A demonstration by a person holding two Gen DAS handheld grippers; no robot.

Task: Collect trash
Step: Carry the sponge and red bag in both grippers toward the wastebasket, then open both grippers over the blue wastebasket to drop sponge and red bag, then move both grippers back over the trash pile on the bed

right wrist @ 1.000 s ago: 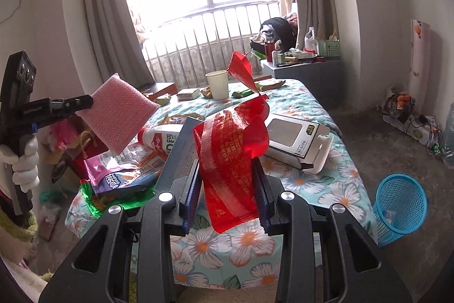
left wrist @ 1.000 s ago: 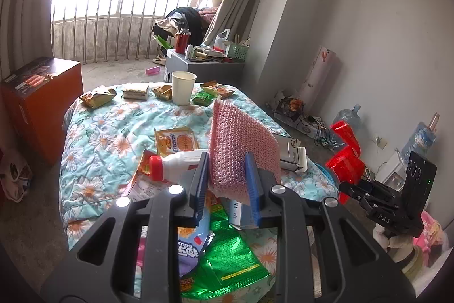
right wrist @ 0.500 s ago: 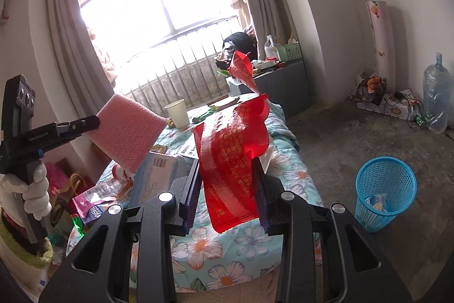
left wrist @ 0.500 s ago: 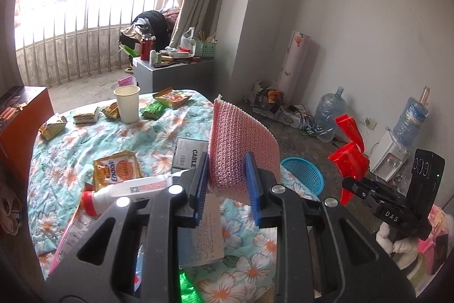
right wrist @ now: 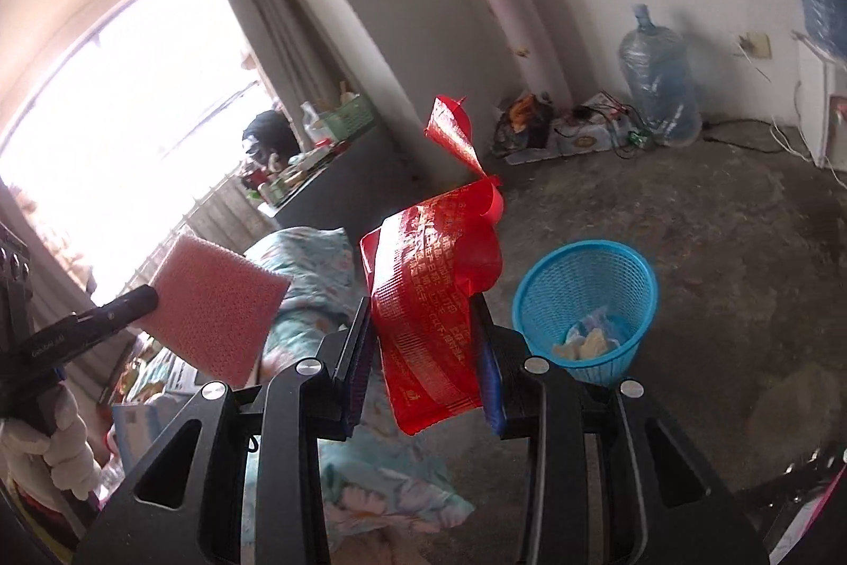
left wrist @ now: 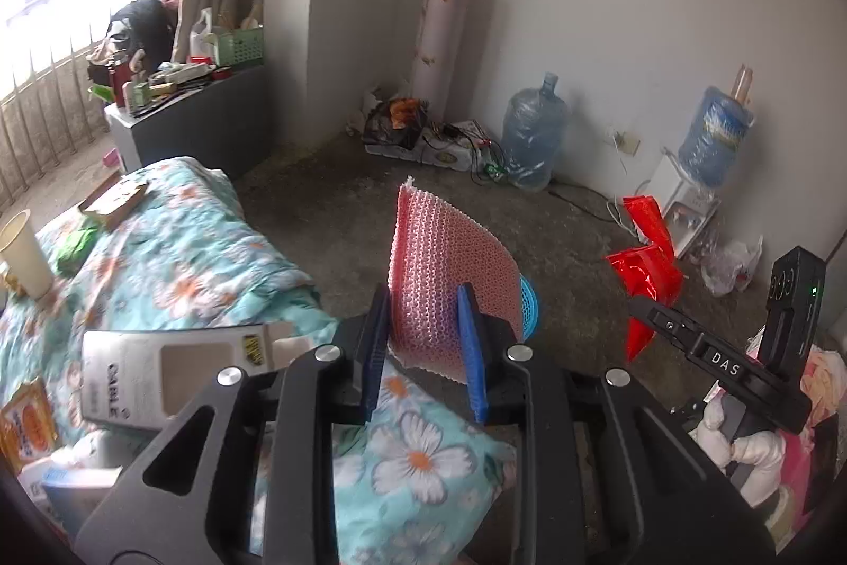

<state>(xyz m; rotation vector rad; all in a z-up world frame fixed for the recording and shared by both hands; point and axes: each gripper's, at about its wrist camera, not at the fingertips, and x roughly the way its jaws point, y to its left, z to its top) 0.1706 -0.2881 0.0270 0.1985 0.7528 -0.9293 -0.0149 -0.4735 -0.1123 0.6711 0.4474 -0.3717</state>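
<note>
Red wrapper (right wrist: 429,300) clamped between right jaws.

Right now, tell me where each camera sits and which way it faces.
Left wrist: on the left gripper, looking along its fingers, which clamp a pink sponge, over the bed's corner to the floor and wall; the right gripper with its gloved hand shows at right.
Right wrist: on the right gripper, whose fingers clamp a red wrapper, facing the blue basket; the left gripper shows at left.
Shared: sponge, wrapper, basket, big water bottle.
</note>
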